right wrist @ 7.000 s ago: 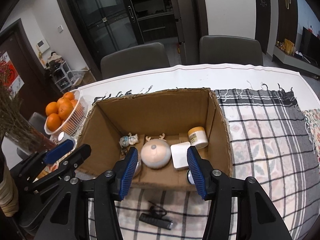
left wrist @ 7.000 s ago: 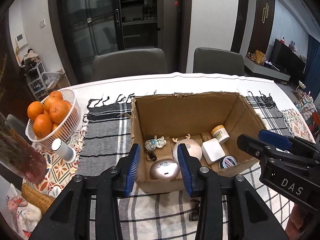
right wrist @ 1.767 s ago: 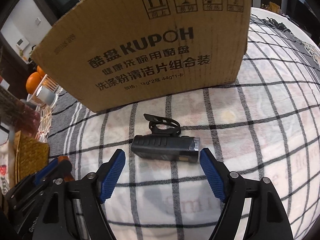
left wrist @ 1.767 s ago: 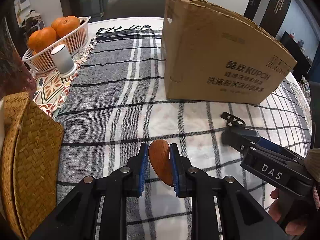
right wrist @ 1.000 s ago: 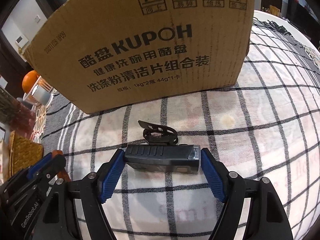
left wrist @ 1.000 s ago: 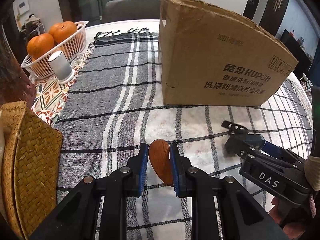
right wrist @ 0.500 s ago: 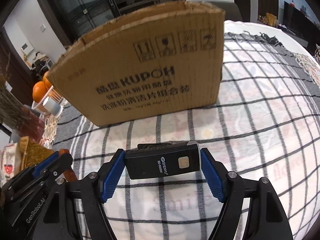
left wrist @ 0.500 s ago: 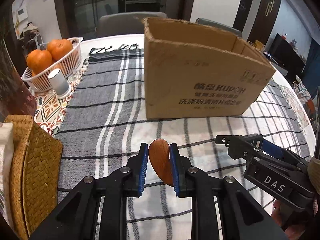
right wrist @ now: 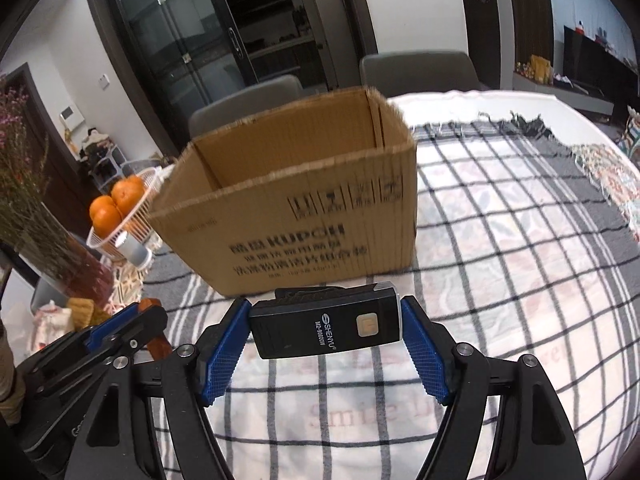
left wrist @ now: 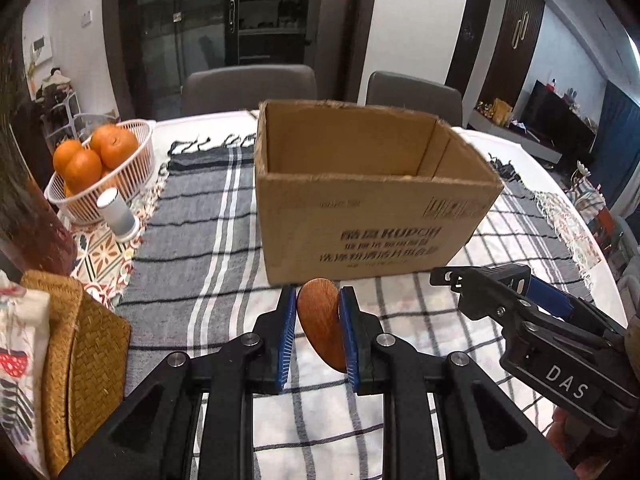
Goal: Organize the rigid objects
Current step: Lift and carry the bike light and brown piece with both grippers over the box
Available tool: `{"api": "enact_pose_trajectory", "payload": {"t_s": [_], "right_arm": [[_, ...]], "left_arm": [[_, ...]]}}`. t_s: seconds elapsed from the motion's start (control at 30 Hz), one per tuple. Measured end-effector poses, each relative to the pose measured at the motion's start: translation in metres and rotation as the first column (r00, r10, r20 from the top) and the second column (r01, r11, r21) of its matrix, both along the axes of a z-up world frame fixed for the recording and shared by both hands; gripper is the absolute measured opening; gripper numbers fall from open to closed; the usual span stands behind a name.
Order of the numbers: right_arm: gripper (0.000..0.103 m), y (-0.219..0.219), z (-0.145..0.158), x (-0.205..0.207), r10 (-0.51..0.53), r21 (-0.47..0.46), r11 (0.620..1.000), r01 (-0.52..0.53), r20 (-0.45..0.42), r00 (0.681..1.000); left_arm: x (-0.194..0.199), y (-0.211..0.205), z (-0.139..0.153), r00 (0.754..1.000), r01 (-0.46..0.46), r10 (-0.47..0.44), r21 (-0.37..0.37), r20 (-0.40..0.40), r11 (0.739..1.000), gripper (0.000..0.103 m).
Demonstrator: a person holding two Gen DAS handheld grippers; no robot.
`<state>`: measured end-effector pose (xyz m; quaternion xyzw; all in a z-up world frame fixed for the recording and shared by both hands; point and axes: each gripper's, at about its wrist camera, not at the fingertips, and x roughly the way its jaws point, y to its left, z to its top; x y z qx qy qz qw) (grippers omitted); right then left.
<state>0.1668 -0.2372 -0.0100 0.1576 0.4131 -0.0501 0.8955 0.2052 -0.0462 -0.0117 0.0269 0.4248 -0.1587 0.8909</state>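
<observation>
Left gripper [left wrist: 318, 330] clamps wooden piece [left wrist: 322, 328] | right gripper [right wrist: 325, 334] clamps black device [right wrist: 326, 330] endwise | cardboard box [left wrist: 360, 220] ahead

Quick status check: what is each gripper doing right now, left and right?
Left gripper: closed on a reddish-brown wooden piece, held in front of the cardboard box.
Right gripper: closed on a black bike light, gripped by its ends.

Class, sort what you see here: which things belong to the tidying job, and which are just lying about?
In the job:
box
wooden piece, in left gripper
black device, in right gripper

Lying about:
oranges
white cylinder
woven basket
</observation>
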Motion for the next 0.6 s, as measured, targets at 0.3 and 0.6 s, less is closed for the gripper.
{"api": "enact_pose_trajectory", "payload": {"t_s": [0.3,0.6], "right_arm": [[0.075,-0.006,0.034,0.003,0.003,-0.010,1.000,-0.002,0.076,0.997],[0.075,-0.014,0.056,0.011,0.006,-0.014,1.000,-0.005,0.132,0.991]], "left_arm": [[0.006,-0.009,0.033,0.998,0.015,-0.014,-0.021,0.062,1.000,0.022],[0.016,-0.019,0.061,0.993,0.042,-0.038,-0.029,0.111,0.999,0.022]]}}
